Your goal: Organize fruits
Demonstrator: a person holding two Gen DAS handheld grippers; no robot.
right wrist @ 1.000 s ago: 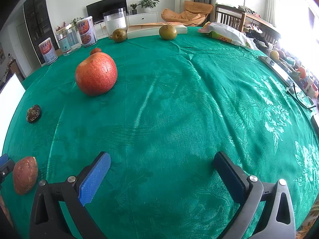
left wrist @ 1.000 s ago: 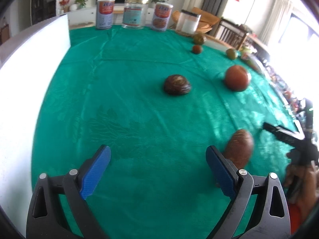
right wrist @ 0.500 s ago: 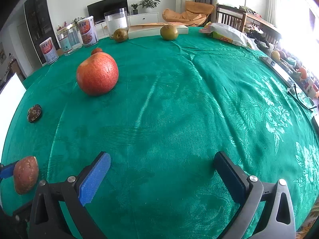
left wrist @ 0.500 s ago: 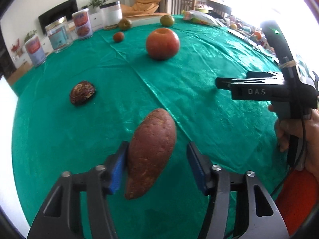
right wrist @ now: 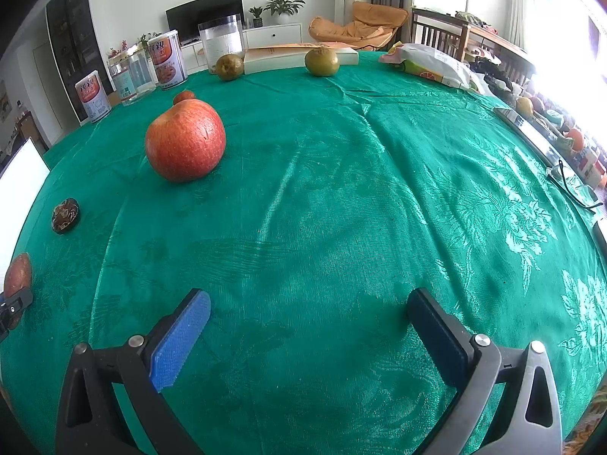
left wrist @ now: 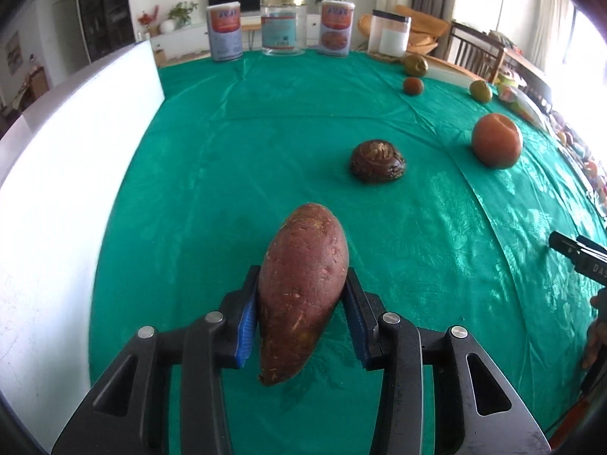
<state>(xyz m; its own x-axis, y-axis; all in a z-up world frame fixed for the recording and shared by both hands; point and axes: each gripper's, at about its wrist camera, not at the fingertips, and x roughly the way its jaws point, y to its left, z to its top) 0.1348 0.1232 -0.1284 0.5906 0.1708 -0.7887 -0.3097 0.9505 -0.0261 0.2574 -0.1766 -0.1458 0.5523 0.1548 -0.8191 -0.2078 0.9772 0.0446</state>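
While the left gripper [left wrist: 301,314] clenches a reddish-brown sweet potato [left wrist: 301,292] between its blue-padded fingers [left wrist: 244,326], the tuber lies lengthwise along them, its narrow end toward the camera and its blunt end pointing to 12 o'clock over the green tabletop [left wrist: 235,174]. Whether it rests on the cloth or is lifted clear of it cannot be told. At 1 o'clock from it, well apart, sits a dark brown patterned fruit [left wrist: 377,161], and at 2 o'clock a large red apple [left wrist: 496,146]. Three tins and a clear jar stand along the far edge at 12 o'clock. The right gripper [right wrist: 309,331] hangs over bare cloth with its fingers [right wrist: 178,339] spread wide and released, nothing between them. In its view the apple [right wrist: 185,140] lies at 11 o'clock, and the sweet potato [right wrist: 17,275] shows at the left border near 9 o'clock.
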